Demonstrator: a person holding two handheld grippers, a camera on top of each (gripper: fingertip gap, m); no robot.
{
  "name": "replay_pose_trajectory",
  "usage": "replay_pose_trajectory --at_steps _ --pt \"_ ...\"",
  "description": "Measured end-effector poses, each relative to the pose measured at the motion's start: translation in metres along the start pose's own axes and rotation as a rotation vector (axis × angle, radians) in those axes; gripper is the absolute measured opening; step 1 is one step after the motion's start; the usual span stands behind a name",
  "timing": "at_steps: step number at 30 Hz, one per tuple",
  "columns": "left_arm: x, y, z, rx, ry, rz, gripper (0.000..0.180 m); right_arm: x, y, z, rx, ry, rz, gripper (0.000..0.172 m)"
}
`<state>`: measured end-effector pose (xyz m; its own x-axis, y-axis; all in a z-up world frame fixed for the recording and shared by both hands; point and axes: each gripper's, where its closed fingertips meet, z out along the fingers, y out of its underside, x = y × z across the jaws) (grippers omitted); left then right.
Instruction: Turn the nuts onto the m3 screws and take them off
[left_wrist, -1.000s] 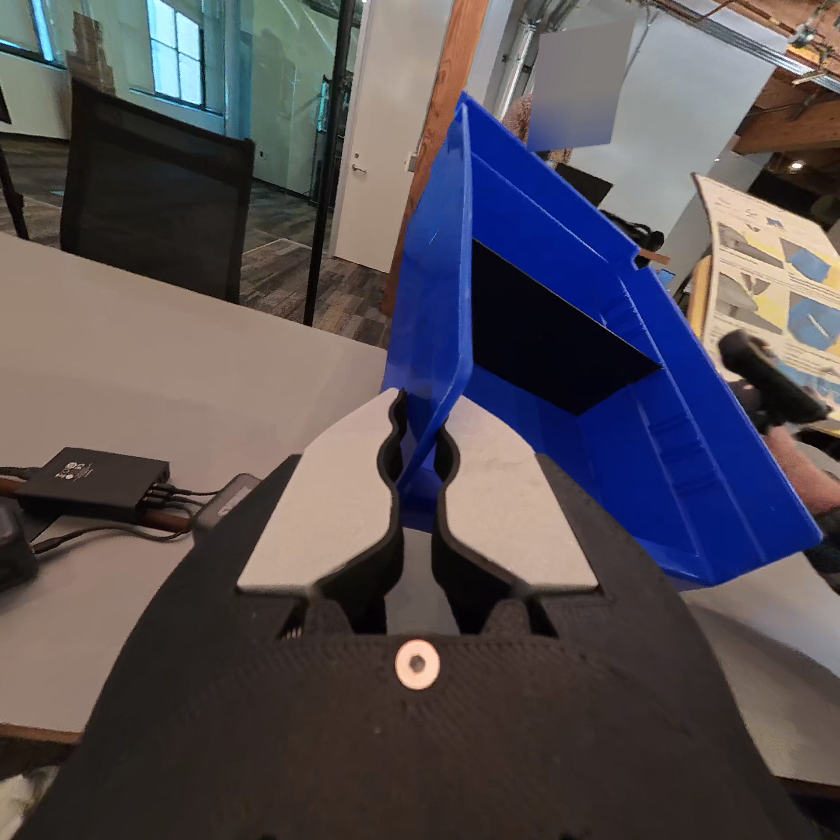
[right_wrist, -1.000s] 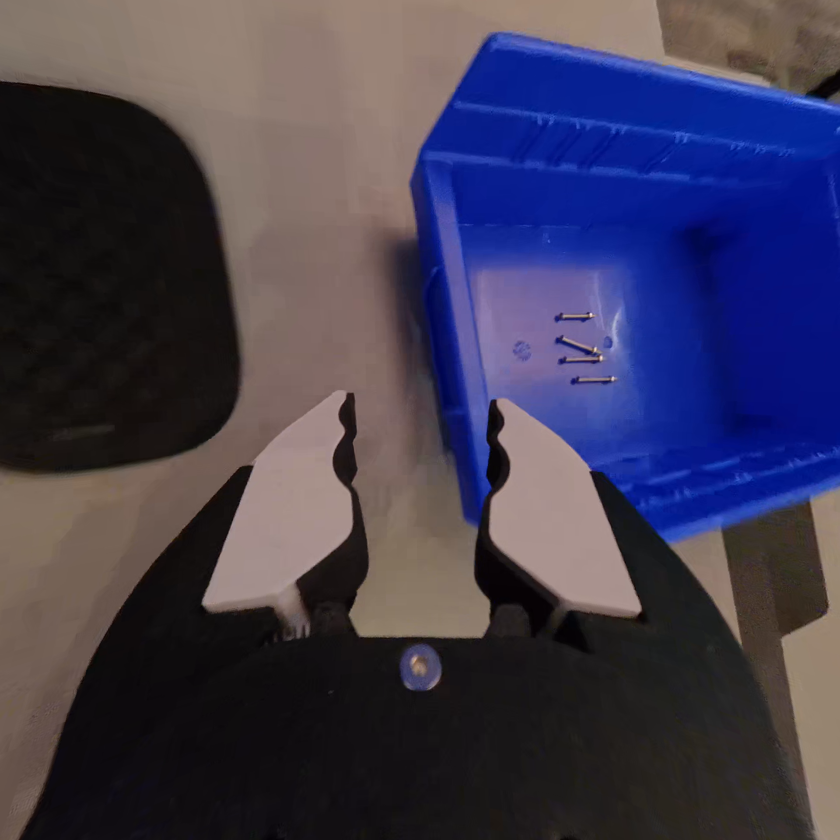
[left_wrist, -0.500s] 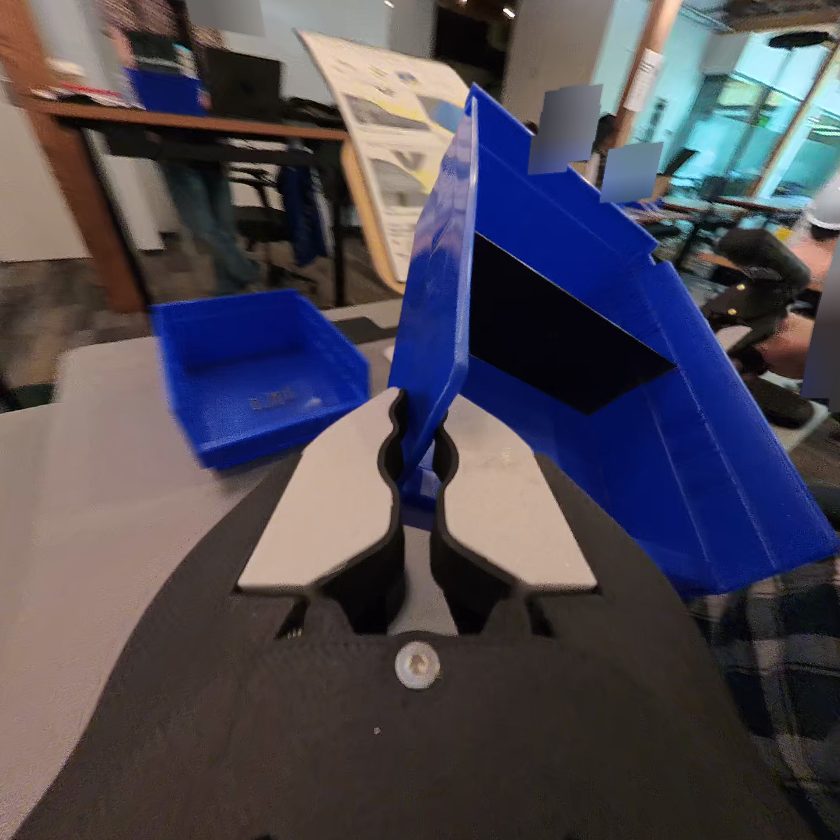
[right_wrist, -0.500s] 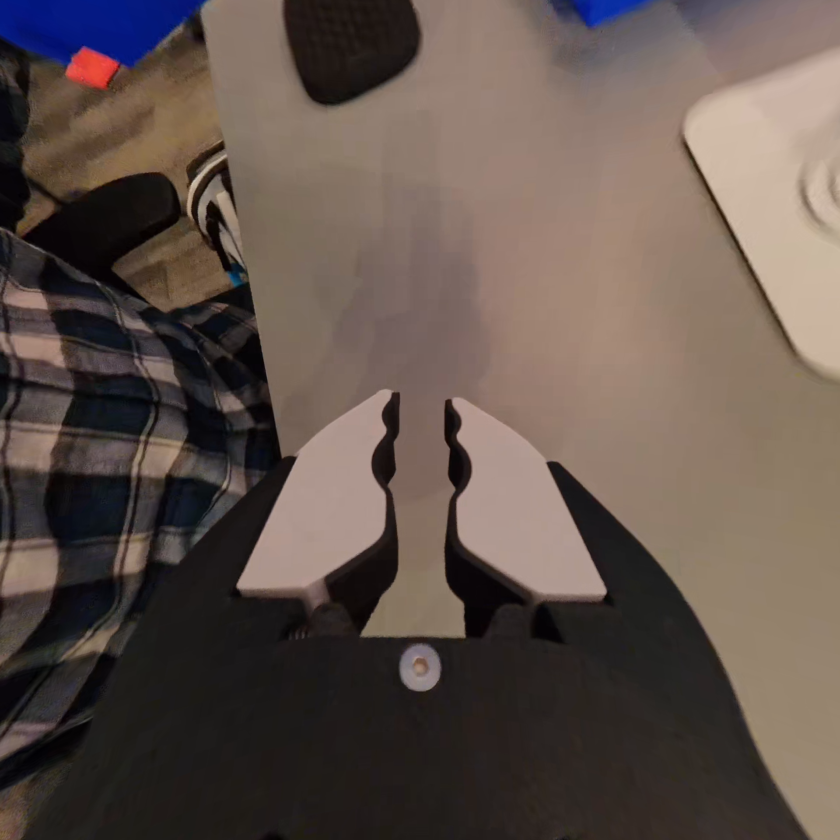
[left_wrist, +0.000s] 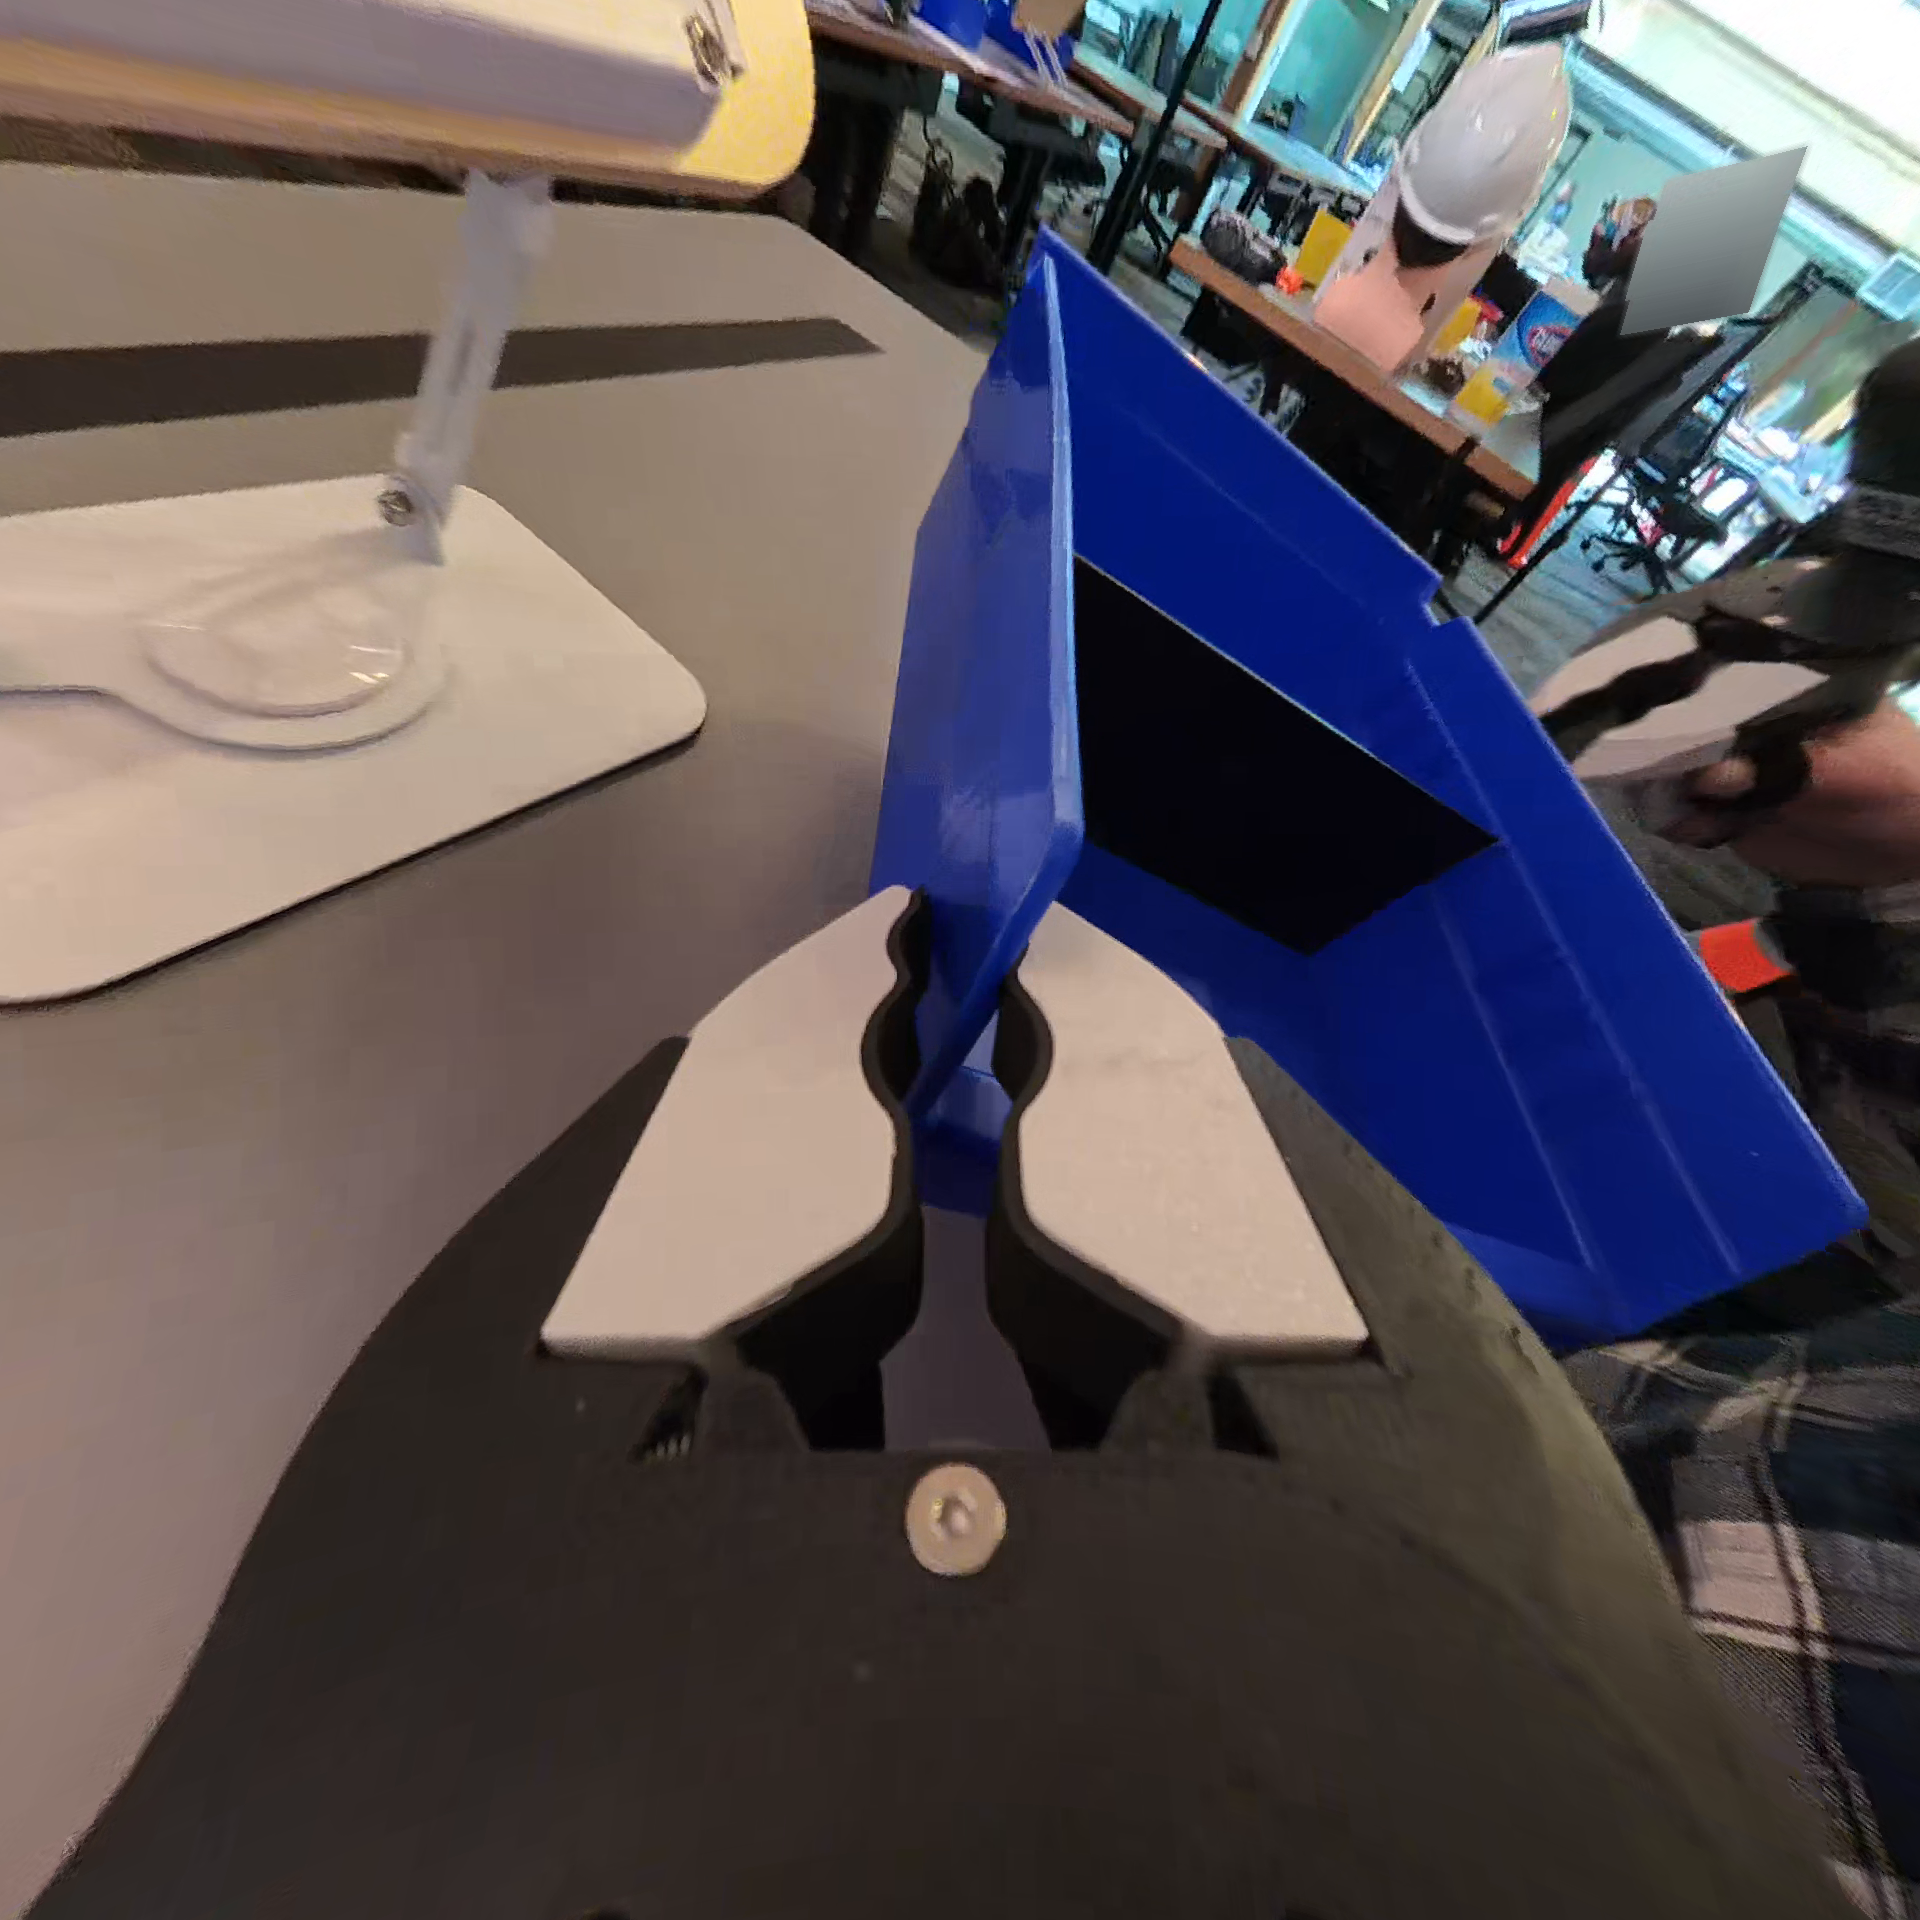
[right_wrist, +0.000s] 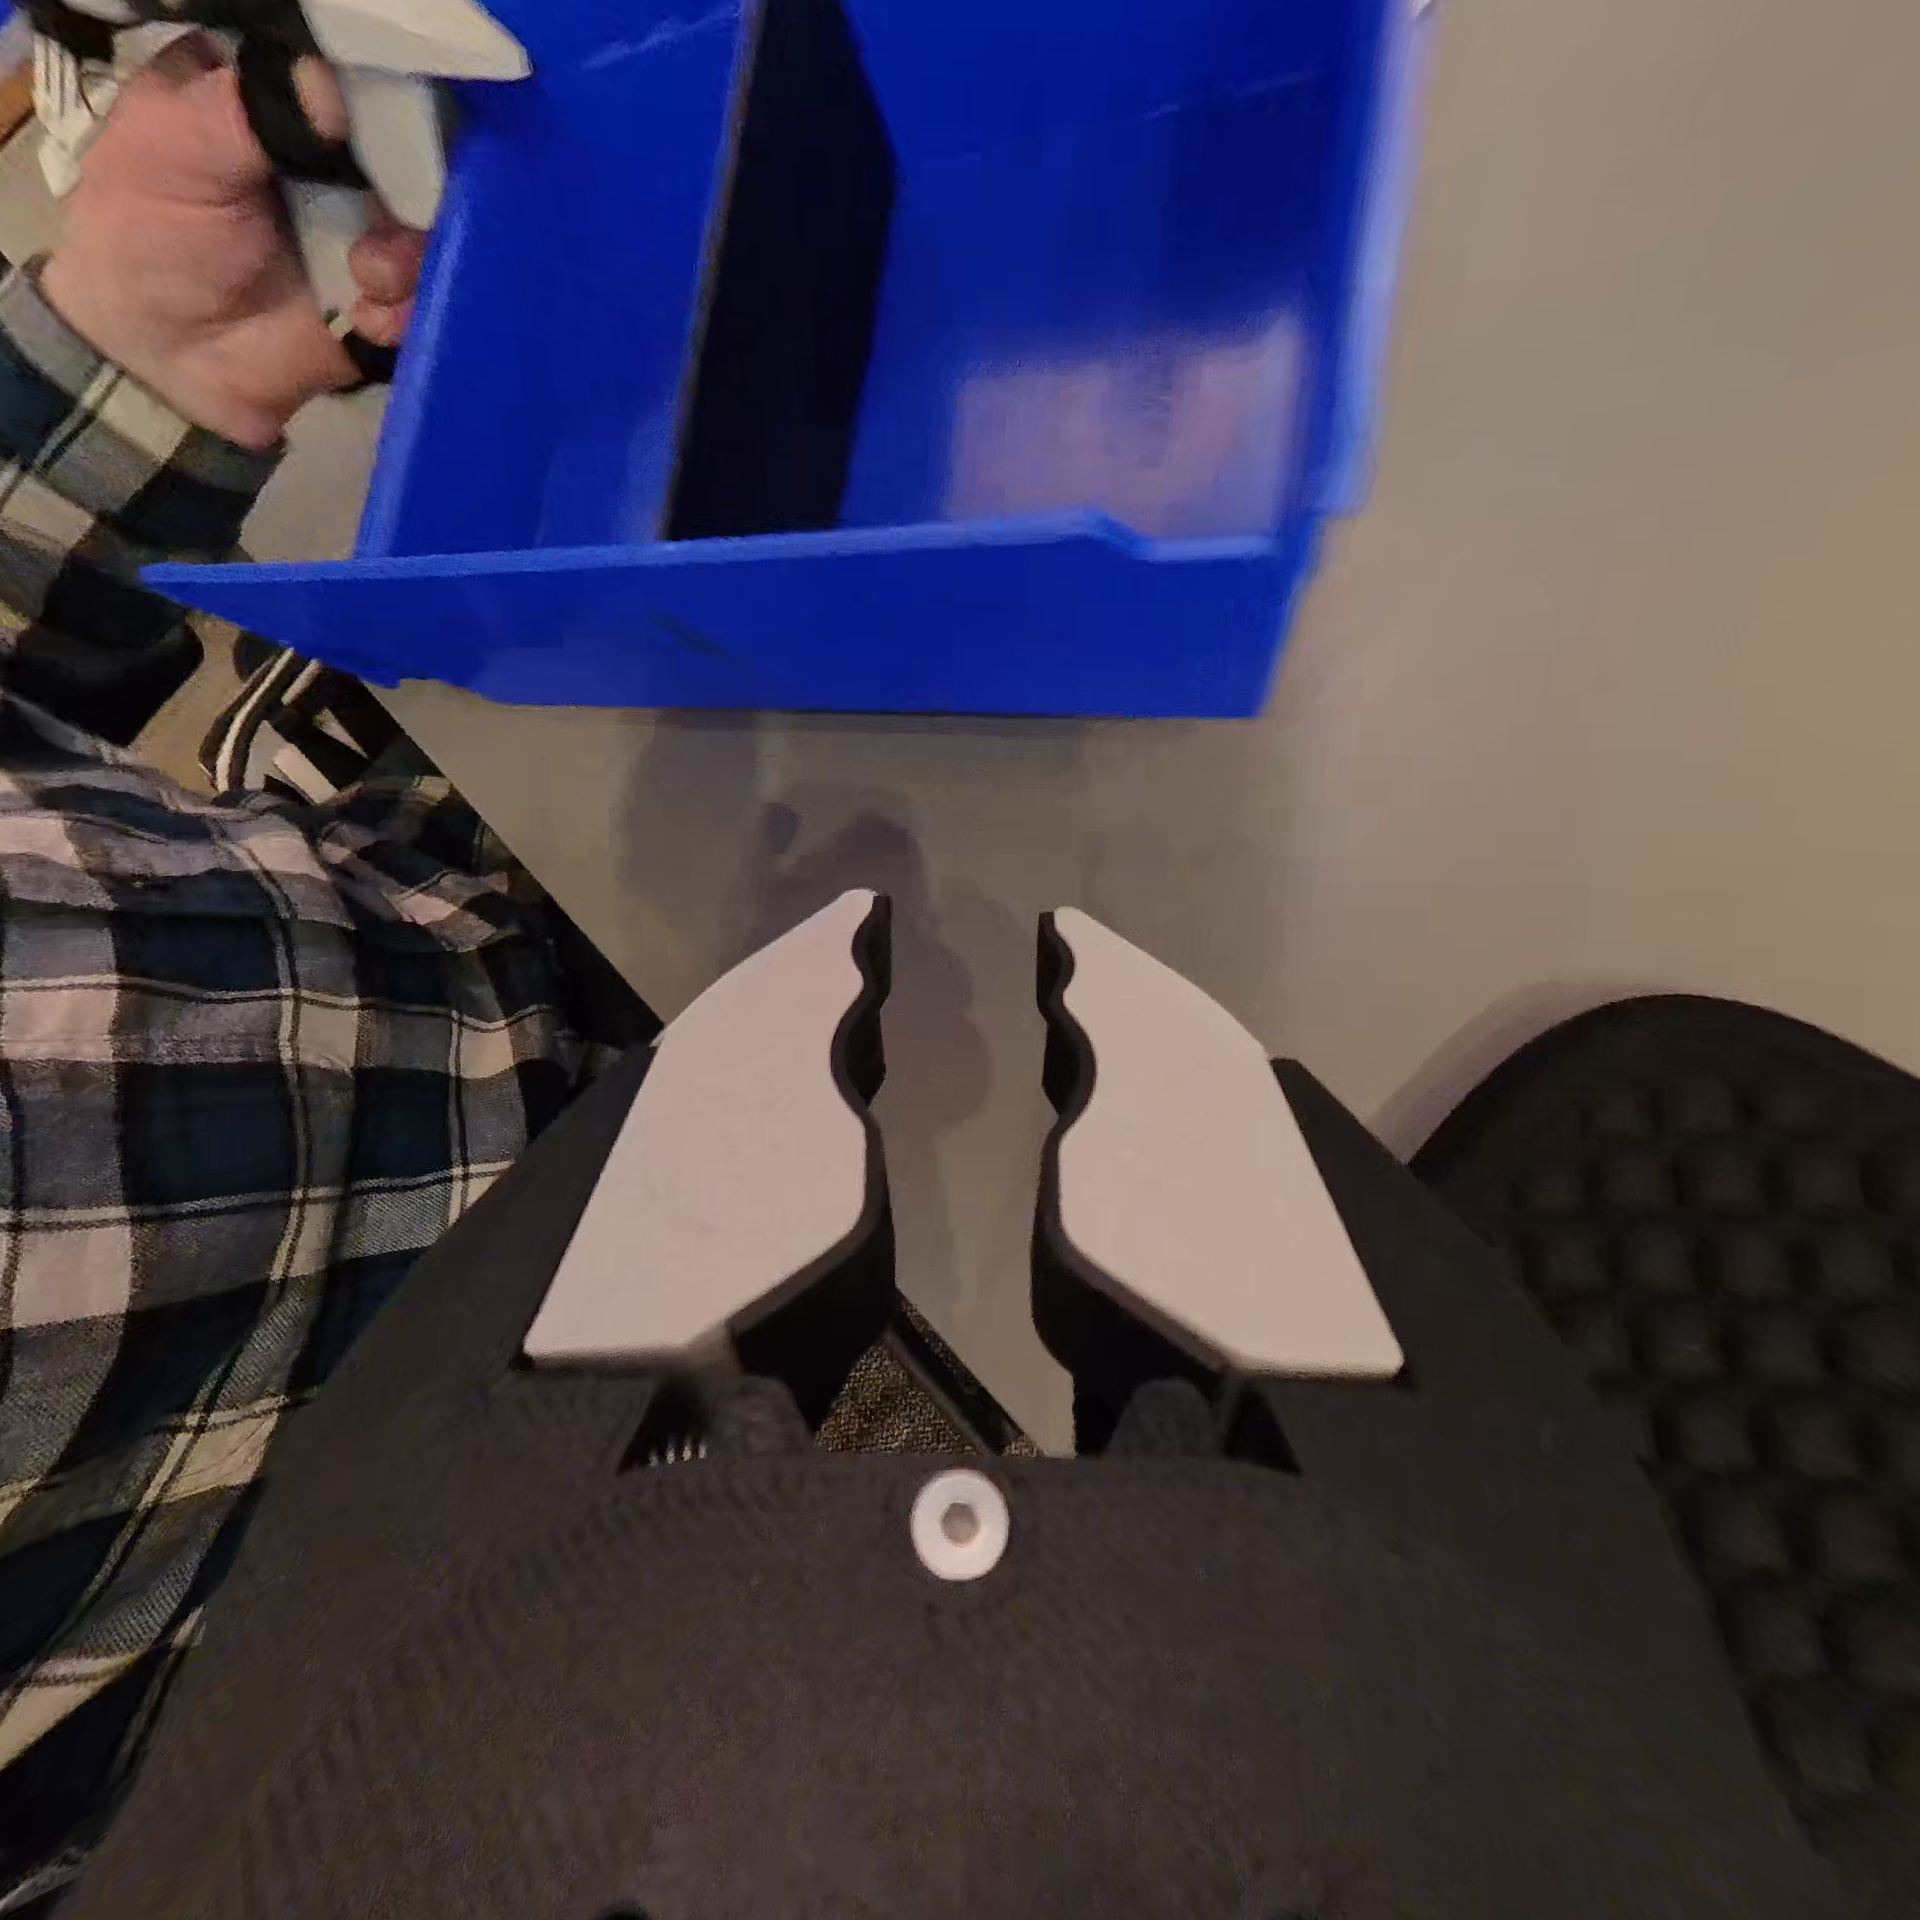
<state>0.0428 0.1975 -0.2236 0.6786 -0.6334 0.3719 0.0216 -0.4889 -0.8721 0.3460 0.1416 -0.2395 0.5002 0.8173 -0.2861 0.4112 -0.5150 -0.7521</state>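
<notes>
Clearly pinched by one thin wall between the pads of the left hand-held gripper (left_wrist: 961, 940), blue bin (left_wrist: 1455, 935) tilted above the grey surface (left_wrist: 312, 1143), liable to twist or slip free; right hand-held gripper (right_wrist: 961, 920) narrowly parted, holding nothing, near black mat (right_wrist: 1714, 1247).

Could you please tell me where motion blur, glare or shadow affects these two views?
Left wrist view: the white stand base and board edge at top left smear with motion; a soft sheen runs down the blue bin wall. Right wrist view: the bin's interior is blurred with a pale glare patch; the open right gripper casts a diffuse shadow on the table.
</notes>
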Motion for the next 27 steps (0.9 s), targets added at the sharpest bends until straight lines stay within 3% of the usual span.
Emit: replay_pose_trajectory --at_steps 6,12,16,20,27 --pt "-0.009 0.001 0.062 -0.048 0.01 -0.029 0.01 -0.027 0.01 0.025 0.077 0.025 -0.007 0.043" --pt "-0.011 -0.002 0.102 -0.024 -0.015 -0.076 0.01 -0.037 -0.004 0.068 0.203 0.167 -0.033 0.101" --pt "-0.007 0.0 0.118 -0.007 -0.03 -0.084 0.01 -0.033 -0.013 0.09 0.246 0.234 -0.012 0.122" --pt "-0.005 0.007 0.124 0.02 -0.032 -0.124 0.013 -0.01 -0.017 0.091 0.267 0.339 -0.013 0.117" --pt "0.014 0.022 0.135 0.007 0.027 -0.149 0.038 0.03 -0.015 0.074 0.176 0.383 -0.024 0.064"
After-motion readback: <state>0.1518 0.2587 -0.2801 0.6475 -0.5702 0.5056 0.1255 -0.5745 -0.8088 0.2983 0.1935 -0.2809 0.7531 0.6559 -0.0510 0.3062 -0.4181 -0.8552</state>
